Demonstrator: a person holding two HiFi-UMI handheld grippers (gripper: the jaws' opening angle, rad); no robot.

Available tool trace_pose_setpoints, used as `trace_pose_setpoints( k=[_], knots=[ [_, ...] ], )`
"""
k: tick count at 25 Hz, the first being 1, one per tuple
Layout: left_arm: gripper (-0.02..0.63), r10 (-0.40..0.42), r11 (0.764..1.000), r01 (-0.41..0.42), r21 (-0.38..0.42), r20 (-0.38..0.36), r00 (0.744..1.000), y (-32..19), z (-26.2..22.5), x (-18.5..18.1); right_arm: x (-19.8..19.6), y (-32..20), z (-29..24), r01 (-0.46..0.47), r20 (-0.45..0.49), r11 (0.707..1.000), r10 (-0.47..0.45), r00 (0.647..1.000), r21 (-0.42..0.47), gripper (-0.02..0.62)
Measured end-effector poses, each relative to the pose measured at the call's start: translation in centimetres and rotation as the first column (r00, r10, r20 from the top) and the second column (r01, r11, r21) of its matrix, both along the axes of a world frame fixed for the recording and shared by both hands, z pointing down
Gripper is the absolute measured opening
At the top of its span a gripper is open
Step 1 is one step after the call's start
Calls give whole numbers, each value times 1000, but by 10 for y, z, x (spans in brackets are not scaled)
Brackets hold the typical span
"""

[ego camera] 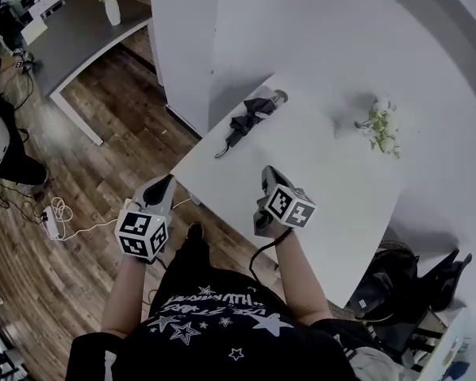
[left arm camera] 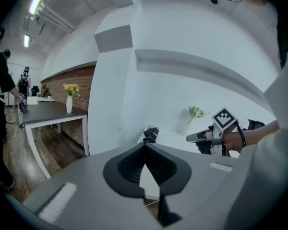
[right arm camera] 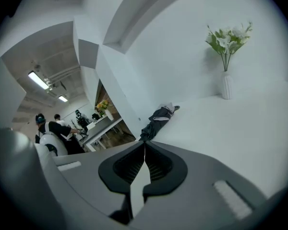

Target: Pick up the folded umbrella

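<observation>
Left gripper (ego camera: 165, 182) and right gripper (ego camera: 267, 173) — both clenched, empty — could shove the folded umbrella (ego camera: 250, 117) off the bench (ego camera: 317, 173) edge unless opened.

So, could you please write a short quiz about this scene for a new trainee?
1. True or false: the folded umbrella lies on the white table.
2. The jaws of the right gripper are: A) together and empty; B) closed on the umbrella; C) wide apart.
3. What else stands on the table?

Key: 1 true. 2 A. 3 a white vase of flowers.
</observation>
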State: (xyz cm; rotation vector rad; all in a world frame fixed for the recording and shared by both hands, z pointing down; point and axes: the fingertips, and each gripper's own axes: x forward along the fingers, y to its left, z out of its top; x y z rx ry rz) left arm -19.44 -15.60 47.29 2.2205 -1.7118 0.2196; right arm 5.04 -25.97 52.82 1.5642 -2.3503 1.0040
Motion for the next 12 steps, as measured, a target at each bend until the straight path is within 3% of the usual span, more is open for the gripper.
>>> trace_pose_setpoints(
  k=[7,12],
  knots=[
    [3,98,995,-98,-21,-14,995,-64,1,-5,-18,-49,17,-96,114,987,111,987,-131,67],
    [3,161,986,-162,-43,-27,987,-102,8,-5,-26,-86,30,-155,155,964,191,969,-216,153]
  ],
)
